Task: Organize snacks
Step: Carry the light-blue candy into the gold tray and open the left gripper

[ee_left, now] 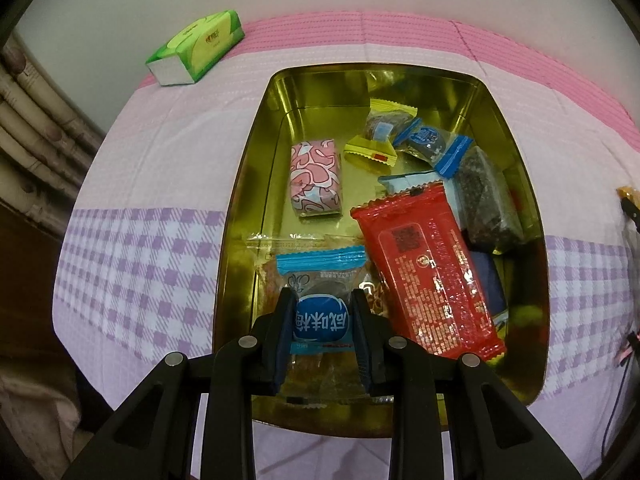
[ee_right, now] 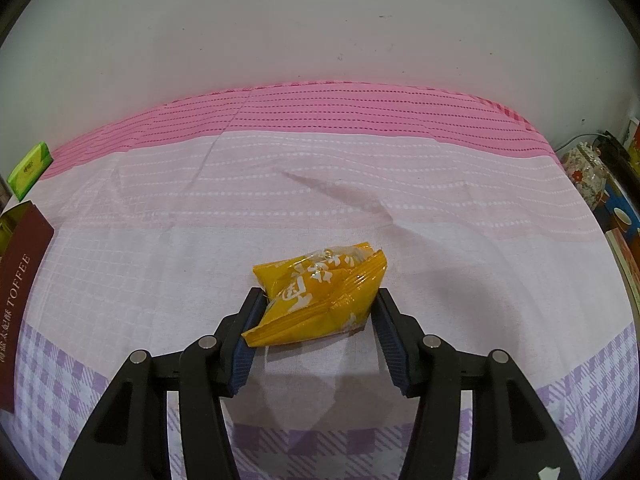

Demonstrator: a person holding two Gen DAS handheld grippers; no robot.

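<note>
An open gold tin [ee_left: 240,184] lies on the checked cloth and holds several wrapped snacks: a red packet [ee_left: 428,272], a pink patterned one [ee_left: 316,178], a yellow-ended candy [ee_left: 380,136] and a dark packet [ee_left: 486,200]. My left gripper [ee_left: 322,294] points down into the tin's near end, shut on a blue-and-clear plum packet [ee_left: 320,320] that hangs over a clear packet below it. In the right wrist view, a crumpled yellow packet [ee_right: 320,292] sits between the pads of my right gripper [ee_right: 319,294], low over the cloth, with both pads against it.
A green tissue pack [ee_left: 198,46] lies at the cloth's far left corner. The tin's dark red side [ee_right: 20,280], lettered TOFFEE, is at the left edge of the right wrist view. A floral pot [ee_right: 586,172] and other clutter stand past the cloth's right edge. A wall runs behind.
</note>
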